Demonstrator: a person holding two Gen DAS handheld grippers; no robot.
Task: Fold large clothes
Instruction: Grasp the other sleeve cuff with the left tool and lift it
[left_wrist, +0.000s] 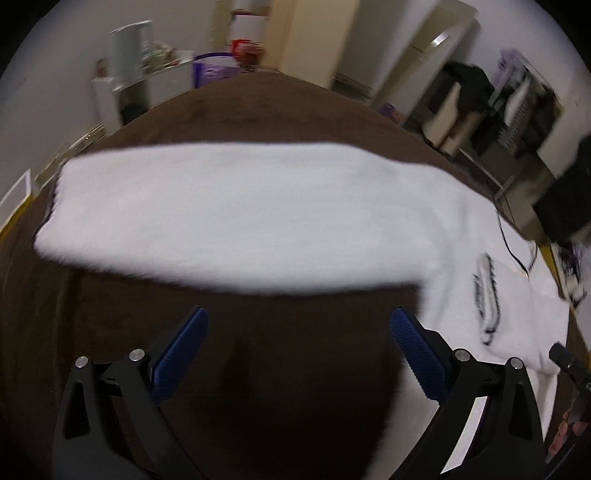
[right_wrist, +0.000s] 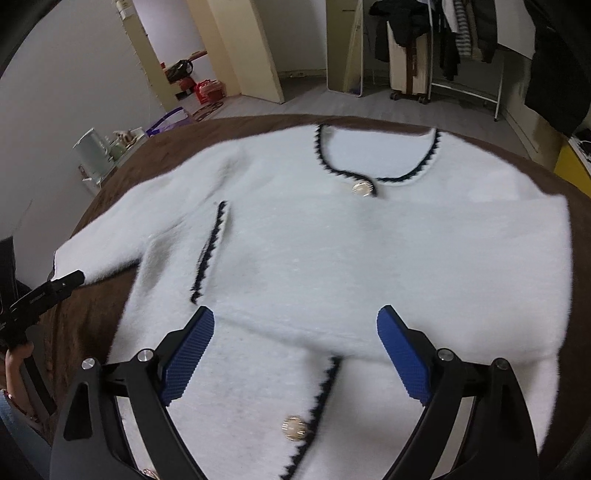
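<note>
The white cardigan (right_wrist: 332, 251) is spread face-up on the brown bedcover (right_wrist: 92, 325), so that folds can be laid flat. One sleeve (left_wrist: 221, 218) is stretched out sideways from the cardigan's body, ready to be folded inward. The left gripper (left_wrist: 299, 325) is held over bare bedcover below that sleeve, fingers spread, nothing between. The right gripper (right_wrist: 295, 328) is poised above the cardigan's front, fingers wide apart and empty.

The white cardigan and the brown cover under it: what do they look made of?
White cardigan: probably a fluffy brushed knit, matte, going by its fuzzy edges; black zigzag trim, shiny metallic-looking buttons. Brown cover: seemingly soft, short-piled fabric, matte, with blurred shading.
</note>
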